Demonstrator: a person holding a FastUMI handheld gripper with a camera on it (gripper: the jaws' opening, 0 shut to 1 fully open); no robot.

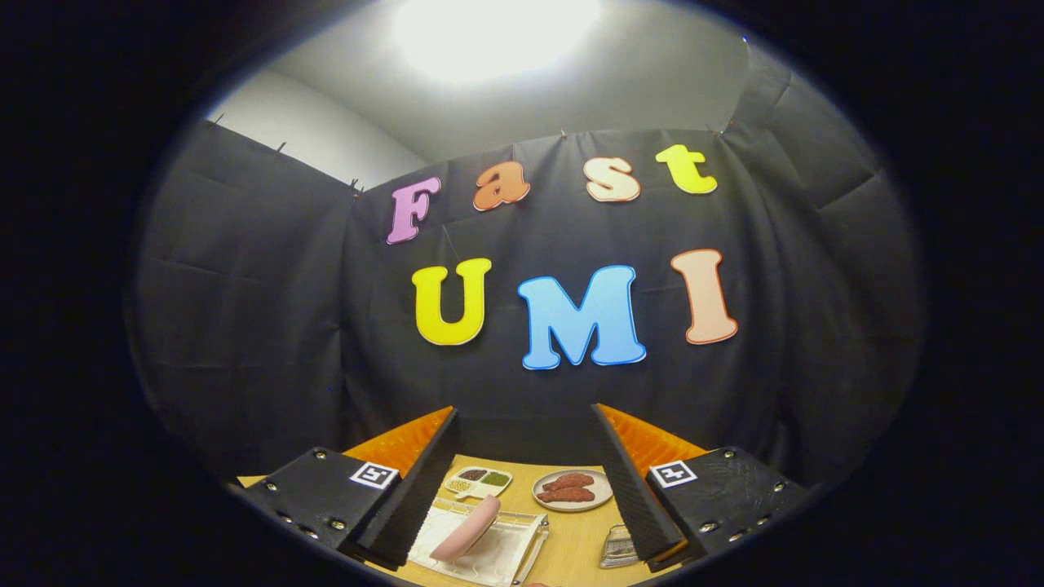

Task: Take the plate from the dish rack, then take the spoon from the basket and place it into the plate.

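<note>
Low in the frame, the table (571, 542) is carrying the dish rack (489, 554) with the pink plate (466, 530) standing unlifted, while the gripper (522, 489) is hanging wide and empty above, needing to descend and be closing on its rim.

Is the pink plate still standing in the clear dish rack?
Yes, the pink plate leans on edge in the clear dish rack, between the open claw fingers.

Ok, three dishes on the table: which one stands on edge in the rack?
The pink plate, leaning on edge in the clear rack between the open claw fingers. The divided tray and the meat plate lie flat beyond.
</note>
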